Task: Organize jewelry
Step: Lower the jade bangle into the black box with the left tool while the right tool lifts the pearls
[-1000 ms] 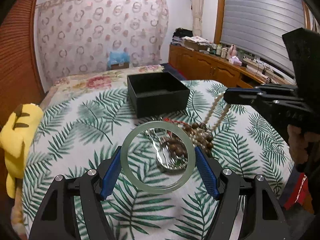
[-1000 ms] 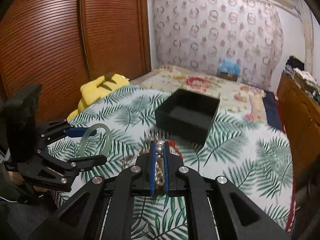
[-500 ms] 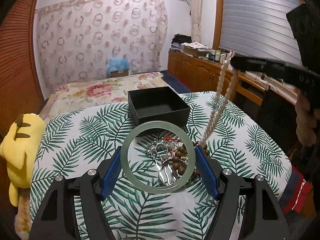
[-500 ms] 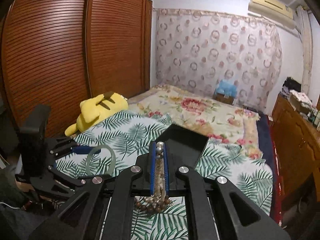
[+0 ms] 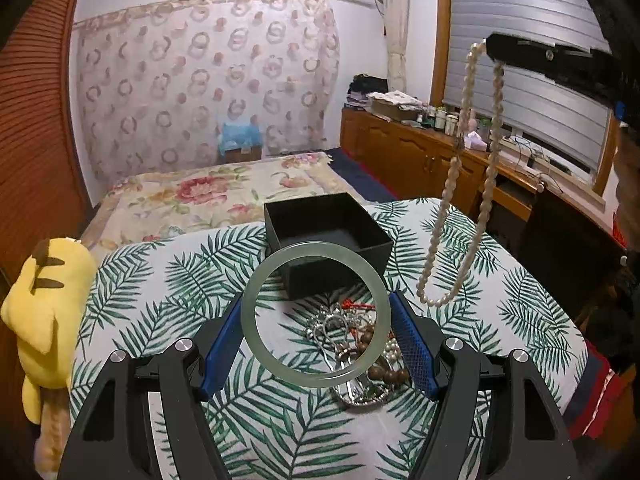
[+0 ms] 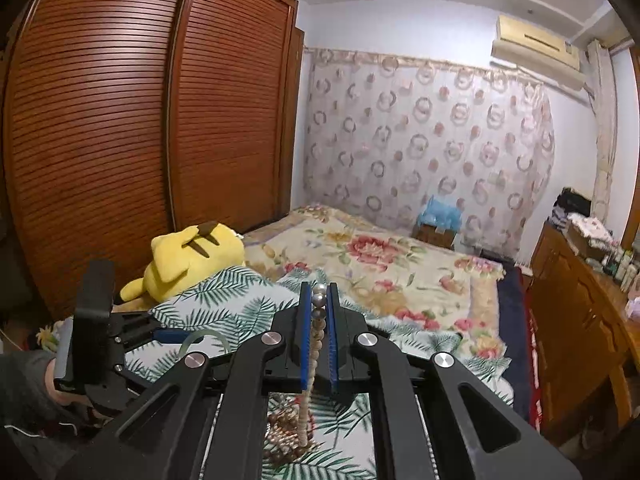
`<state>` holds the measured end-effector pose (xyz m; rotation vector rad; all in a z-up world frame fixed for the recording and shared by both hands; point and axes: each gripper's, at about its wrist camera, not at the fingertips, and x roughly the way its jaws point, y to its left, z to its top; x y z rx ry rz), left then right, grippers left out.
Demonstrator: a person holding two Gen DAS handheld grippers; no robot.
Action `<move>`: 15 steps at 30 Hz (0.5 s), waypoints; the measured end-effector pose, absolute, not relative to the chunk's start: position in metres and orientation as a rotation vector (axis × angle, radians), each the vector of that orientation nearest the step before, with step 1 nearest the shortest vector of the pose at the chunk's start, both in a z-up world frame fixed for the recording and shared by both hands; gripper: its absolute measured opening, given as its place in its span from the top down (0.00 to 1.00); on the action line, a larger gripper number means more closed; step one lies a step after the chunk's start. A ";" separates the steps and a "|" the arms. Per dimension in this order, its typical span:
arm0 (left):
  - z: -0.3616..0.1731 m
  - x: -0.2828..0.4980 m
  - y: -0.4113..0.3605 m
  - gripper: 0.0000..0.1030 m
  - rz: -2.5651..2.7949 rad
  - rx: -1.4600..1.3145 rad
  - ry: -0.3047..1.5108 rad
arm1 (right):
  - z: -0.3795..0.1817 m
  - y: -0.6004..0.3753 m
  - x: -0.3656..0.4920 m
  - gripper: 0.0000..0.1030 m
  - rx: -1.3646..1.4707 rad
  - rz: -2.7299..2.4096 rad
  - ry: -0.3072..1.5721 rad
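My left gripper (image 5: 316, 336) is shut on a pale green jade bangle (image 5: 256, 280), held upright above the leaf-print table (image 5: 160, 280). My right gripper (image 6: 319, 300) is shut on a pearl necklace (image 6: 316, 332). In the left wrist view that gripper (image 5: 490, 46) is high at the upper right, and the necklace (image 5: 460, 184) hangs in a long loop clear of the table. A black open box (image 5: 324, 228) stands behind the bangle. A pile of jewelry (image 5: 360, 344) with brown beads, silver pieces and a red cord lies on the table below the bangle.
A yellow plush toy (image 5: 40, 304) lies at the table's left edge. A floral bed (image 5: 208, 192) is behind the table. A wooden cabinet (image 5: 420, 152) with clutter runs along the right wall. A slatted wooden wardrobe (image 6: 120, 140) is on the left.
My right gripper has risen high, lifting the pearl necklace fully off the jewelry pile. My left gripper has risen with the bangle, still held.
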<state>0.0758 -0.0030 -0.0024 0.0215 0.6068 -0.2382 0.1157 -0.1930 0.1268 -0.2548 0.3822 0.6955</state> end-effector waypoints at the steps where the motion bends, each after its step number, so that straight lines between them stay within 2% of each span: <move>1: -0.002 0.078 -0.003 0.34 -0.238 0.024 0.605 | 0.129 -0.193 0.118 0.92 -0.262 0.688 0.376; 15: -0.006 0.165 -0.011 0.34 -0.263 0.016 0.642 | 0.141 -0.189 0.183 0.92 -0.265 0.668 0.348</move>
